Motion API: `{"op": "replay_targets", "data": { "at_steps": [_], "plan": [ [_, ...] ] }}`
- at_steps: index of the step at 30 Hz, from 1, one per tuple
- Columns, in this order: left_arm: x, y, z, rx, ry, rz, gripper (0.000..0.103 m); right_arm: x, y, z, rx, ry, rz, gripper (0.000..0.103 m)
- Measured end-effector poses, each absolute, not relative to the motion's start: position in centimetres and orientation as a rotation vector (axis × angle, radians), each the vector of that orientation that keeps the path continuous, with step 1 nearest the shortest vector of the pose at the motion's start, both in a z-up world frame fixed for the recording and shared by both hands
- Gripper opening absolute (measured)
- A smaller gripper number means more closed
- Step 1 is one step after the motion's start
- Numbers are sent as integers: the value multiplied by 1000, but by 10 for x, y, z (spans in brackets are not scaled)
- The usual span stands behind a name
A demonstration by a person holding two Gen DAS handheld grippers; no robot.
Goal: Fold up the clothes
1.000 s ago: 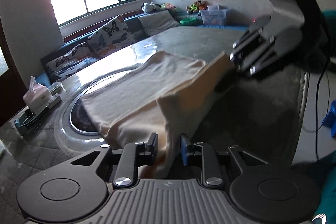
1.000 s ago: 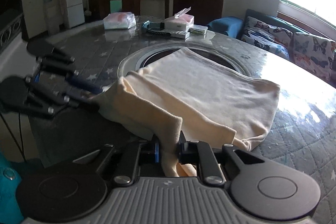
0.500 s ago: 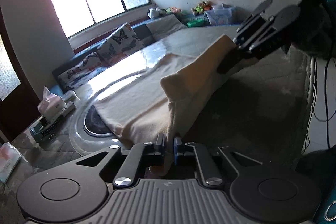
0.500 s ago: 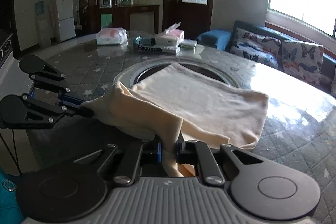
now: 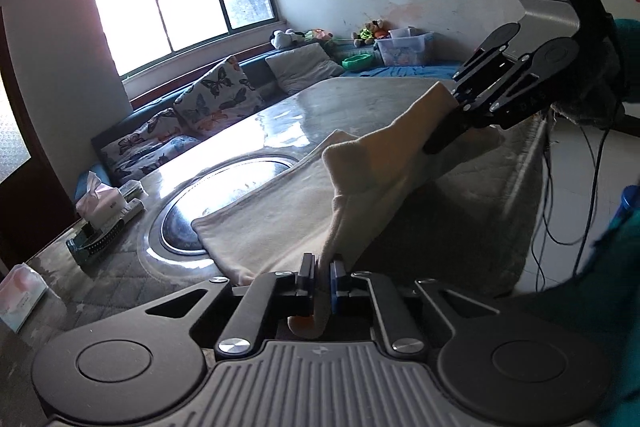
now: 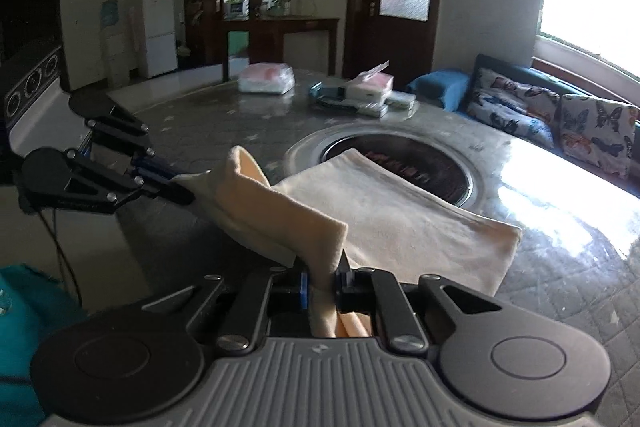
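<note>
A cream cloth (image 5: 280, 215) lies on the grey quilted table (image 5: 360, 99), its far part over a round glass inset (image 5: 208, 203). My left gripper (image 5: 321, 277) is shut on one near corner of the cloth. My right gripper (image 6: 322, 277) is shut on the other near corner (image 6: 280, 211). Both corners are lifted above the table, so the near edge hangs stretched between the grippers. Each gripper shows in the other's view: the right one (image 5: 456, 119) at upper right, the left one (image 6: 176, 187) at left.
Tissue boxes and packets (image 6: 360, 95) sit on the table's far side, with a tissue box (image 5: 100, 203) near the inset. A sofa with butterfly cushions (image 6: 560, 115) runs under the window. The table edge and cables (image 5: 560, 187) lie to the right.
Both grippers have risen with the cloth's near corners. The near edge has come off the table and now hangs higher and tauter between them.
</note>
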State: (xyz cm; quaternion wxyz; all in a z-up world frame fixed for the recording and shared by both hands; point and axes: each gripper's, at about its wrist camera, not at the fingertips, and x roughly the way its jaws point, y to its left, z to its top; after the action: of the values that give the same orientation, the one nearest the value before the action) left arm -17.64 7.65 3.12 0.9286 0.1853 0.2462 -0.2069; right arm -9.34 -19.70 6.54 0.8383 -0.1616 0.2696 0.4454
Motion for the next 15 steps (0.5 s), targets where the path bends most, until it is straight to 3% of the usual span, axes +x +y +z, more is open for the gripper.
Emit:
{"op": "replay_targets", "data": {
  "at_steps": [15],
  "plan": [
    [-109, 99, 50, 263, 487, -393, 8, -30, -178, 88, -362, 596, 928, 10]
  ]
}}
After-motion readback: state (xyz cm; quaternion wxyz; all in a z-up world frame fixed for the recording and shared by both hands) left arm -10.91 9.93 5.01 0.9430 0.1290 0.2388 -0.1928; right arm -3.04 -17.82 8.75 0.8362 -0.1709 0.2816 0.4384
